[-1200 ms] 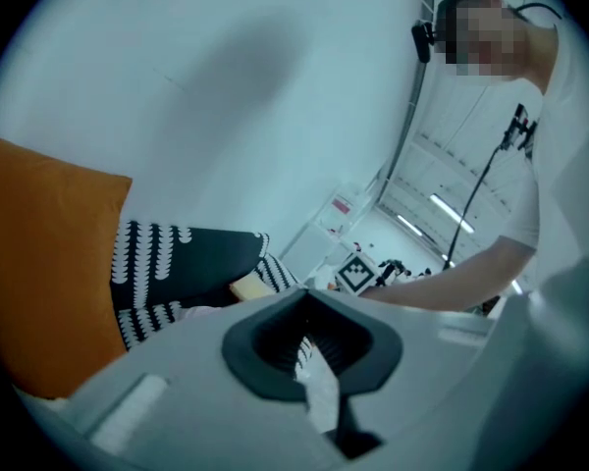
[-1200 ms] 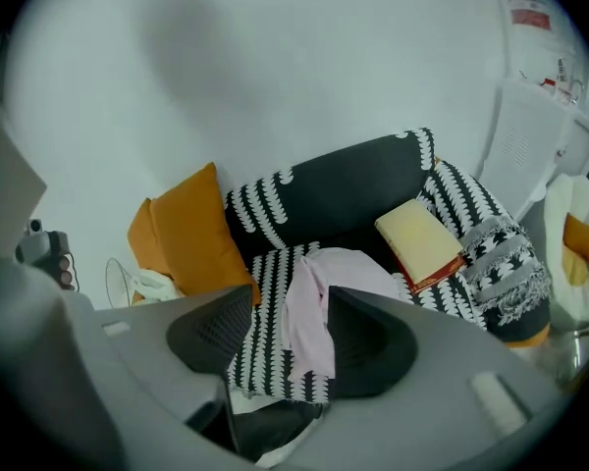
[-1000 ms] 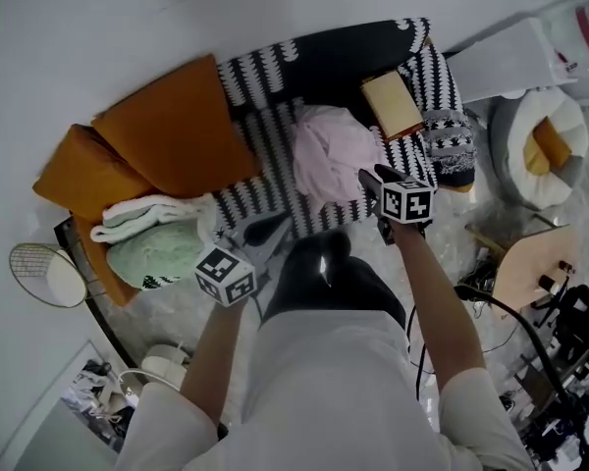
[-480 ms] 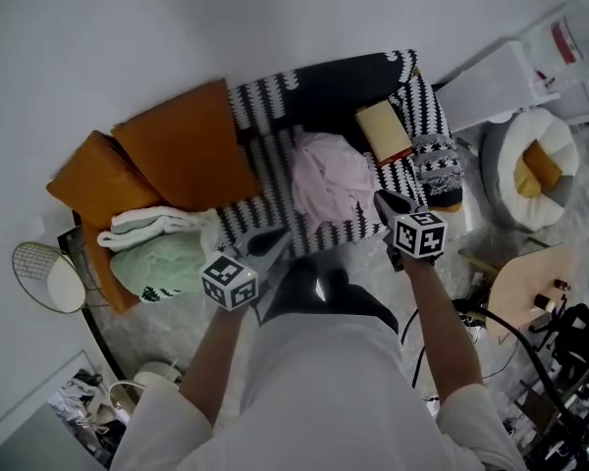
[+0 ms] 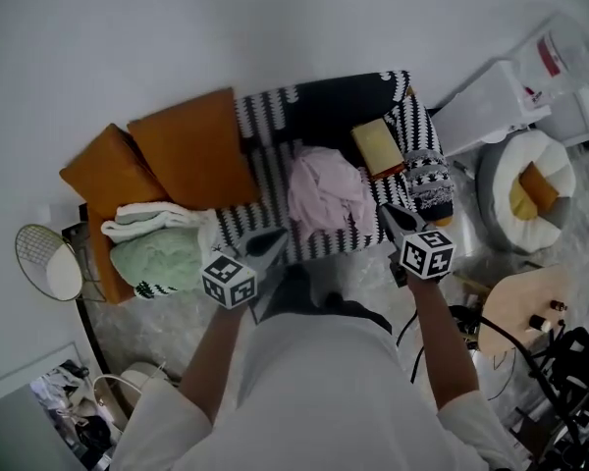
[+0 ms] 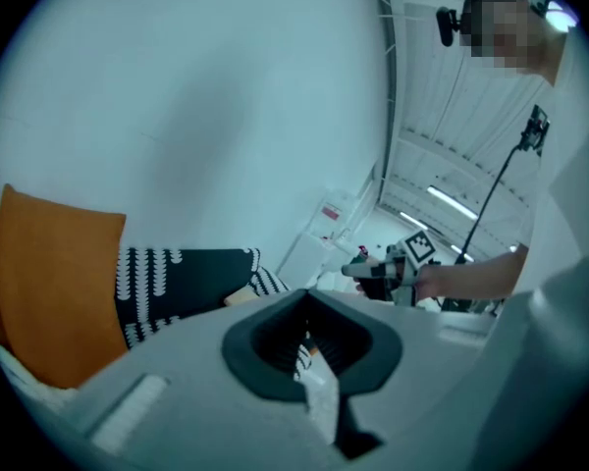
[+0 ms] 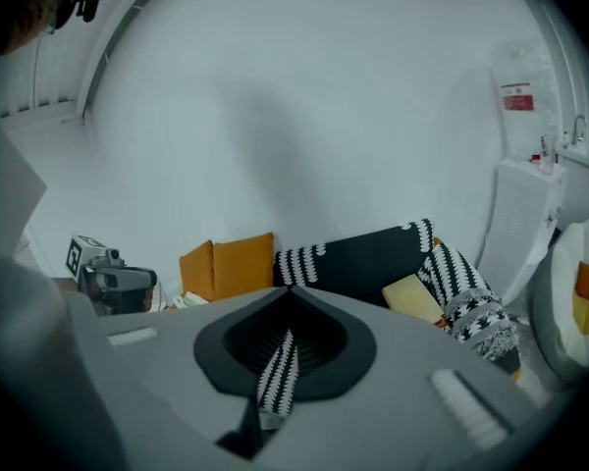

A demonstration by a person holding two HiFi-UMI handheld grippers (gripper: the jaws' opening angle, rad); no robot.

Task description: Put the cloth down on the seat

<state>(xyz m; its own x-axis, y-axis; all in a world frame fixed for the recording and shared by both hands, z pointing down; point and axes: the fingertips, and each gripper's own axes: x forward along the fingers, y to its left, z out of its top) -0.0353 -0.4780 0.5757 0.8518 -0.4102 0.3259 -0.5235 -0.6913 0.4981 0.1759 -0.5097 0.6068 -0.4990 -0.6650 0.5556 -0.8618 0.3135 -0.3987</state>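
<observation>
- right gripper (image 5: 389, 214) has pulled back off the cloth (image 5: 324, 192); its fingers have just closed, nothing between them
- left gripper (image 5: 273, 237) also drawn back, fingers closed and empty
- cloth lies bunched on the seat (image 5: 267, 170), neither gripper touching it; placing looks done

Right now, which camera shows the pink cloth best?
The head view: the pink cloth lies bunched on the striped seat, in full sight from above. Neither gripper view shows it clearly; the seat surface is hidden in both.
</observation>
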